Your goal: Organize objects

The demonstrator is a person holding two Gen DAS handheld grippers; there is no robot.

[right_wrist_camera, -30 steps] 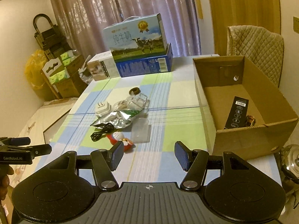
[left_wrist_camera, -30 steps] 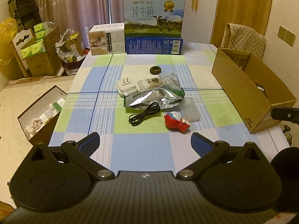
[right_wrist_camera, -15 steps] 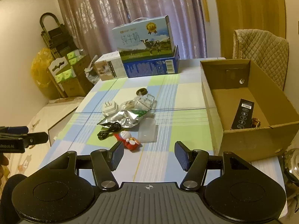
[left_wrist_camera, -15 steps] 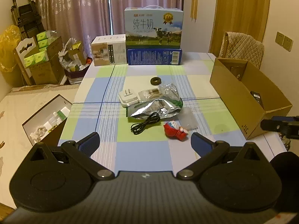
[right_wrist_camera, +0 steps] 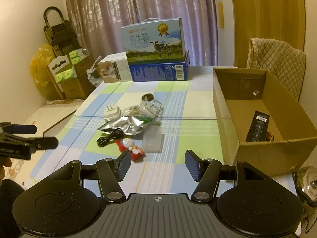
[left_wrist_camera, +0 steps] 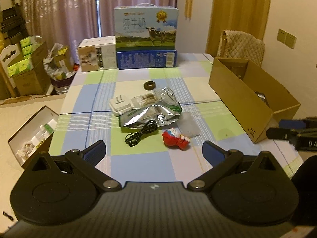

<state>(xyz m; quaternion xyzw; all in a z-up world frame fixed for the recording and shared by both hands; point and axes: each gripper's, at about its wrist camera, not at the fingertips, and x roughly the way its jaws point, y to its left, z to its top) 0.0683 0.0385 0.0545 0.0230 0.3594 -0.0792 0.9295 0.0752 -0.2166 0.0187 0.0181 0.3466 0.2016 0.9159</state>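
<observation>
Both grippers hang over the near edge of the checked-cloth worktop (left_wrist_camera: 138, 166), tilted down toward the clutter, as if choosing what to lift first. The left gripper (left_wrist_camera: 154, 151) has its blue-padded fingers (left_wrist_camera: 95, 153) spread wide on nothing; the right gripper (right_wrist_camera: 157, 165) stands partly open, also empty. A small red-and-white toy figure (right_wrist_camera: 130, 148) lies nearest, just ahead of the right gripper's left finger, beside a coiled black cable (left_wrist_camera: 141, 133) and a crumpled silver foil pouch (left_wrist_camera: 150, 115). The open brown cardboard box (right_wrist_camera: 275, 144) waits at the right, probably the destination, already holding a flat black pack (right_wrist_camera: 257, 126).
</observation>
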